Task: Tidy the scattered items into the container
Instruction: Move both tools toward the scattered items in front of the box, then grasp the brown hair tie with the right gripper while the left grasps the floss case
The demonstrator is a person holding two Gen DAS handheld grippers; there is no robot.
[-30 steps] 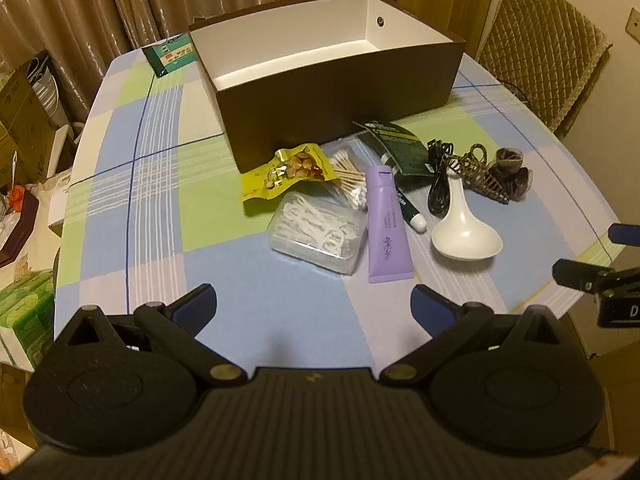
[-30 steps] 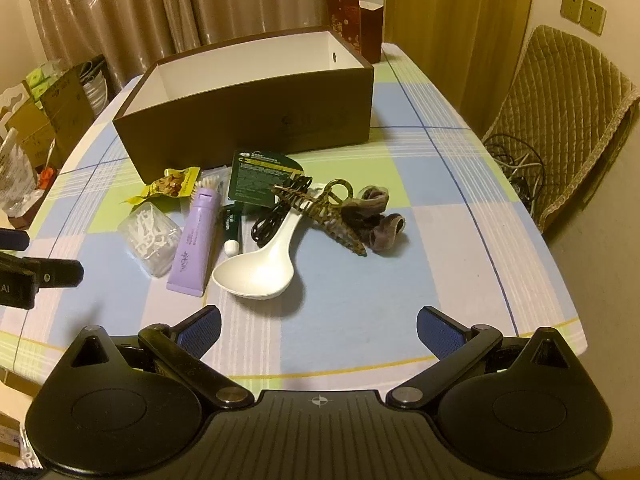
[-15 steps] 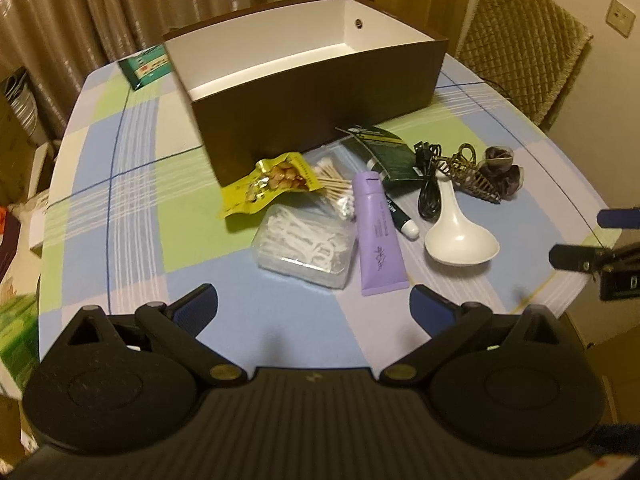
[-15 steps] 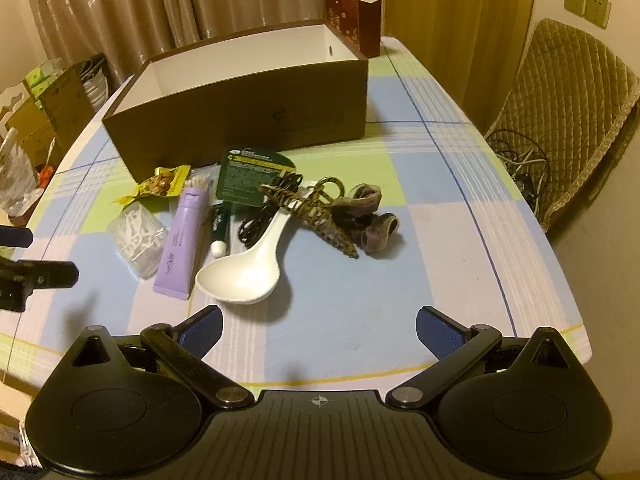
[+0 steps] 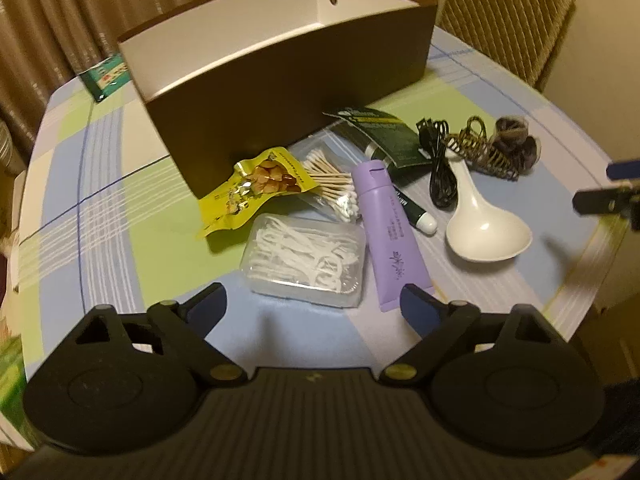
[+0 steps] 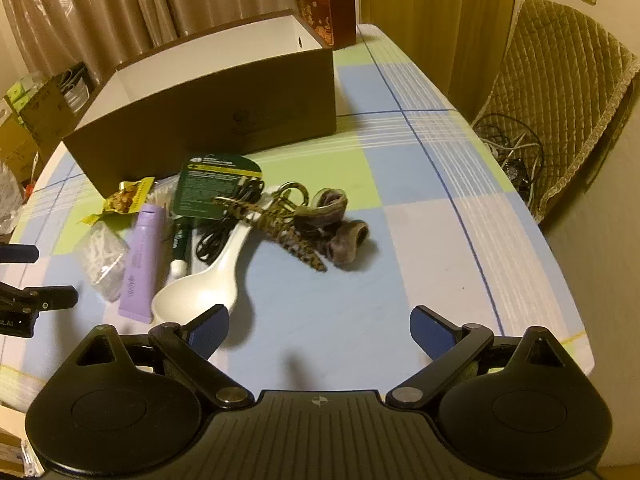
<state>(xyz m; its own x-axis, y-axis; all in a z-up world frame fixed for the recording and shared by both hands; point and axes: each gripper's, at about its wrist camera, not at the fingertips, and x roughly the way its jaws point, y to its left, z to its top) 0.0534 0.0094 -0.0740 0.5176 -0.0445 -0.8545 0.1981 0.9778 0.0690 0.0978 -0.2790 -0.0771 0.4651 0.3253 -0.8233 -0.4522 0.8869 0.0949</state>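
A brown container (image 5: 288,92) with a white inside stands open on the checked tablecloth. In front of it lie a yellow snack packet (image 5: 256,184), cotton swabs (image 5: 332,184), a clear box of floss picks (image 5: 308,260), a purple tube (image 5: 390,232), a white spoon (image 6: 200,296), a black cable (image 5: 438,172), a hair claw (image 6: 288,228) and brown scrunchies (image 6: 344,236). My left gripper (image 5: 312,306) hovers at the near edge of the floss box, its jaws closing and touching nothing. My right gripper (image 6: 322,328) is near the spoon's bowl, its jaws closing over bare cloth.
A green booklet (image 5: 106,78) lies left of the container, and a red gift box (image 6: 324,12) stands behind it. A quilted chair (image 6: 560,92) and floor cables (image 6: 512,156) are off the table's right edge. Cartons (image 6: 32,120) are stacked at the left.
Both grippers have come forward and lower toward the pile, so the items look bigger. The fingertips of each stand slightly closer together. Nothing on the table has moved.
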